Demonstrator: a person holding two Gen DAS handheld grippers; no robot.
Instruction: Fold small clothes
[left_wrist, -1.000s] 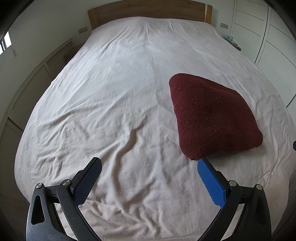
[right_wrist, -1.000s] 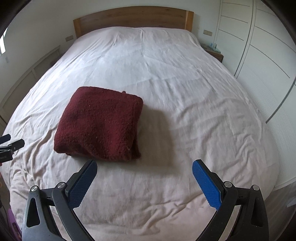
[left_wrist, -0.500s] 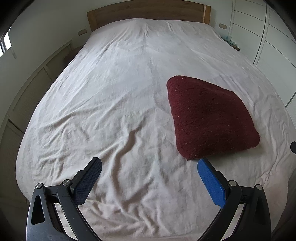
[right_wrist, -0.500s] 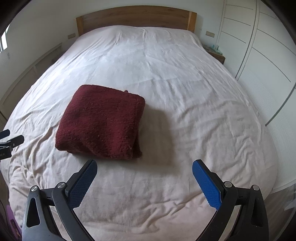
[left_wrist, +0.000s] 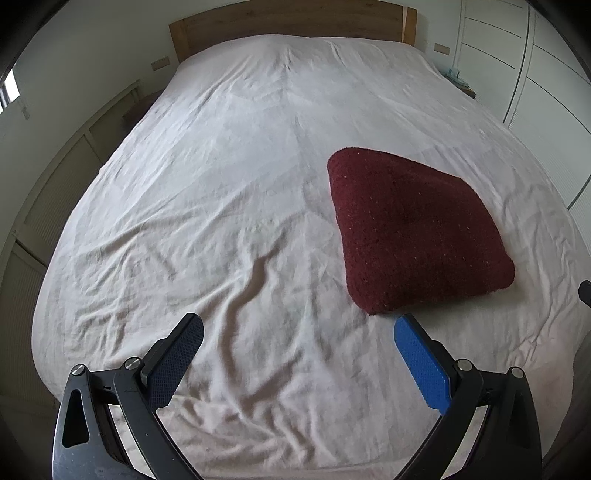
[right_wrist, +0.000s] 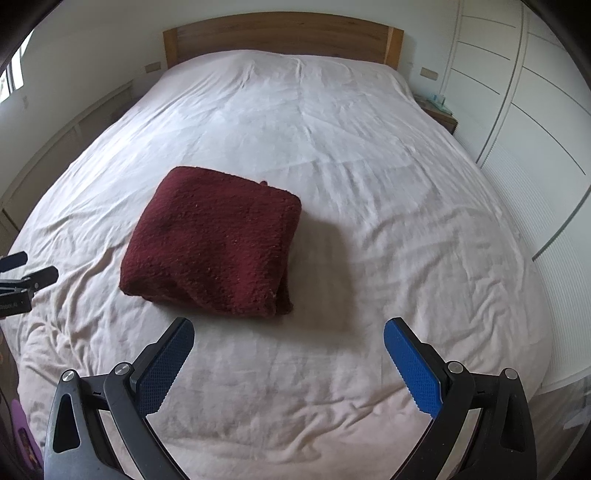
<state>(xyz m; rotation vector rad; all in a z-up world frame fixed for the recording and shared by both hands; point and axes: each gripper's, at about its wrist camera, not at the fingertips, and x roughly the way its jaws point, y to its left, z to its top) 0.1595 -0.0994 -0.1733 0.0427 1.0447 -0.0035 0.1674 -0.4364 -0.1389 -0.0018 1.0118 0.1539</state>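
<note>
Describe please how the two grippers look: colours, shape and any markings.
The left gripper and the right gripper look the same: black plastic frames with cut-out openings and silver bolts, each carrying two flat fingers with blue textured pads. In the right wrist view, the left gripper's body shows small white lettering, too small to read.

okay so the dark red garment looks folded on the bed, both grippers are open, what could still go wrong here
1. The folded garment shows loose layered edges at its near right corner; lifting it by one edge could let it unfold.
2. The sheet is wrinkled and soft, so a low-reaching left gripper or right gripper might pinch bedding along with the garment.
</note>
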